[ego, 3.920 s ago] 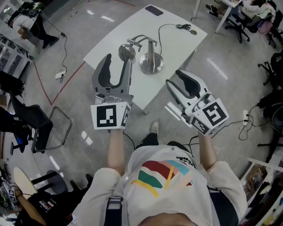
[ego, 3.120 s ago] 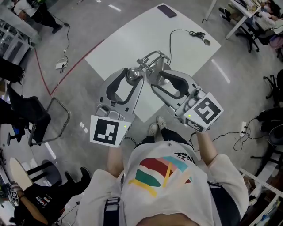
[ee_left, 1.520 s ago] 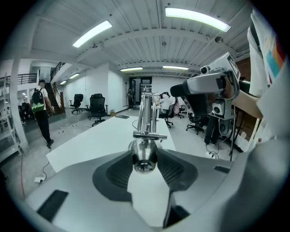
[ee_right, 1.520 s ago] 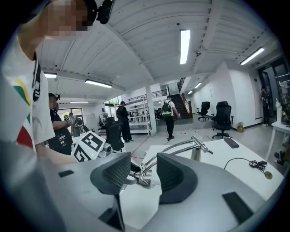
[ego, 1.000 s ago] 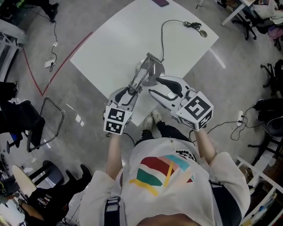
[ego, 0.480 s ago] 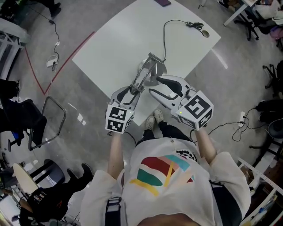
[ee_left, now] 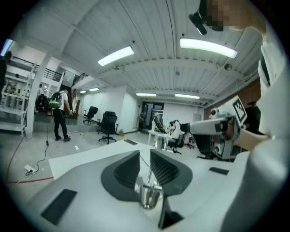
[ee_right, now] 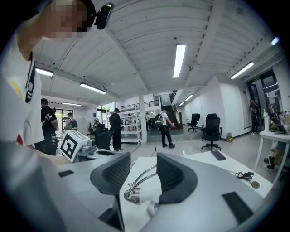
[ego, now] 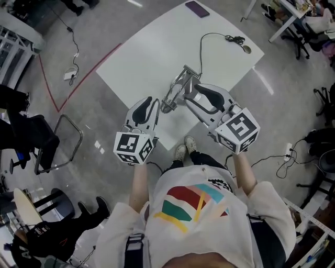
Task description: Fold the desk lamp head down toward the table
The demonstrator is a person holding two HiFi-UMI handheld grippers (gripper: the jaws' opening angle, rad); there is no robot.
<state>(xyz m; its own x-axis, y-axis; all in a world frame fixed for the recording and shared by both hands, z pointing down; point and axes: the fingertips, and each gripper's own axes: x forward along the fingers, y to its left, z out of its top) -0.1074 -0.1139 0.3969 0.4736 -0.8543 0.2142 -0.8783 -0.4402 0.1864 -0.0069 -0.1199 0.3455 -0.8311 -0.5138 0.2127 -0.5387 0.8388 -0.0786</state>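
The chrome desk lamp [ego: 179, 86] stands near the front edge of the white table [ego: 152, 47], folded. Its arm slants down to the lamp head [ego: 166, 108]. My left gripper [ego: 148, 102] hangs just left of the head and clear of it. Its jaws are closing. In the left gripper view the lamp head [ee_left: 149, 195] shows low in the gap of the left gripper [ee_left: 145, 158], and no pad presses on it. My right gripper [ego: 189, 95] covers the lamp base. In the right gripper view the lamp arm [ee_right: 142, 177] runs through the gap of the right gripper [ee_right: 143, 165], clear of both pads.
A black cable [ego: 209, 39] trails from the lamp to a plug at the table's far right. A dark phone [ego: 197, 9] lies at the far corner. A metal chair frame [ego: 60, 144] stands on the floor to the left, and office chairs [ego: 298, 31] are at the right.
My left gripper has let go of the lamp head, risen and drawn back, and its jaws have narrowed. The right gripper has lifted a little. Across the earlier frames the lamp head came down.
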